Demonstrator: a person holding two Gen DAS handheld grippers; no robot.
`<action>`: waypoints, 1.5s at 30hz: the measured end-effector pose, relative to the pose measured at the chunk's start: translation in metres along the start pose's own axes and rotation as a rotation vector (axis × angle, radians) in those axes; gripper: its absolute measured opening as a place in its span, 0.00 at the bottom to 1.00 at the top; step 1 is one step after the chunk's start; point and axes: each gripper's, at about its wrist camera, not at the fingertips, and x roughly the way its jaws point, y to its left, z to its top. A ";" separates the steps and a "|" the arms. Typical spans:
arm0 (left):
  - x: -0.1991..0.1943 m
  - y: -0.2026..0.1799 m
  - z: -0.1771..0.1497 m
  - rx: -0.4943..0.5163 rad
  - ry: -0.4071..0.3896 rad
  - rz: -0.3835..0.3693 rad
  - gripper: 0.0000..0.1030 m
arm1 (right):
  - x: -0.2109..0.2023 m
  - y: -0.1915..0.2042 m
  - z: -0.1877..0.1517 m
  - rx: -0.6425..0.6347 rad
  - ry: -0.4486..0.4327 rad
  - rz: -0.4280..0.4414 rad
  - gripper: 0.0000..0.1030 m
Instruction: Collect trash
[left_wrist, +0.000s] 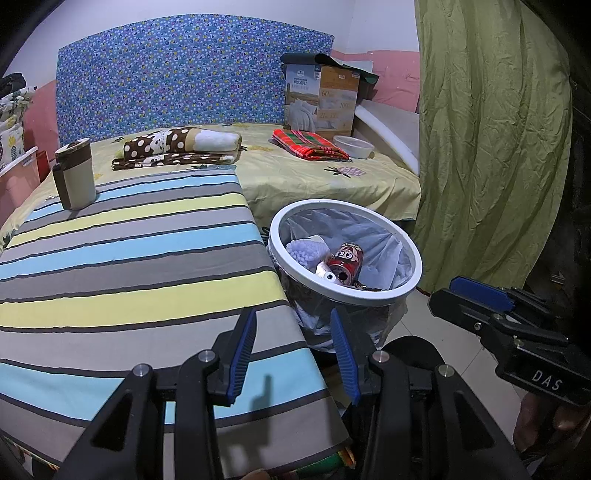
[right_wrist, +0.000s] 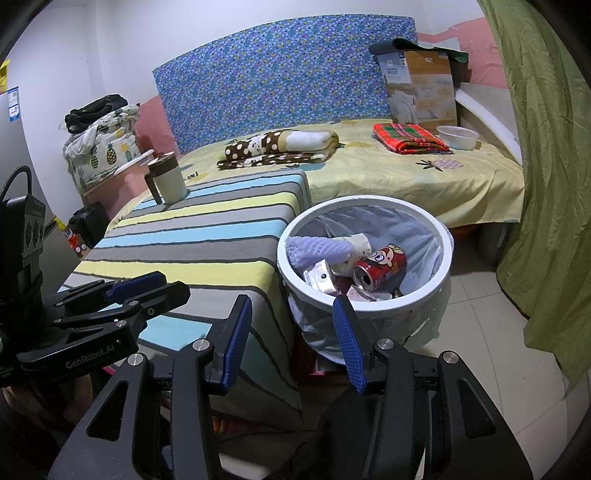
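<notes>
The trash bin (right_wrist: 365, 299), already holding a red can (right_wrist: 380, 269) and wrappers, stands on the floor beside the striped bench (left_wrist: 129, 266). Right gripper (right_wrist: 291, 343) is nearer; left gripper (left_wrist: 295, 354) alongside. Both sets of fingers gape, holding nothing.

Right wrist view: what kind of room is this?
Most likely a bedroom: a bed with a yellow pineapple-print sheet, a blue floral padded headboard, and a folded brown polka-dot blanket lying on it.
</notes>
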 end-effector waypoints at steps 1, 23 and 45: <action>0.000 0.000 0.000 0.000 0.000 0.000 0.42 | 0.000 0.001 0.000 0.001 0.000 0.000 0.46; -0.001 0.002 -0.001 0.002 0.002 0.006 0.42 | 0.000 0.000 0.000 0.001 0.000 0.002 0.46; -0.002 0.007 -0.003 -0.005 0.013 0.002 0.42 | 0.000 0.003 -0.001 0.004 0.007 0.006 0.46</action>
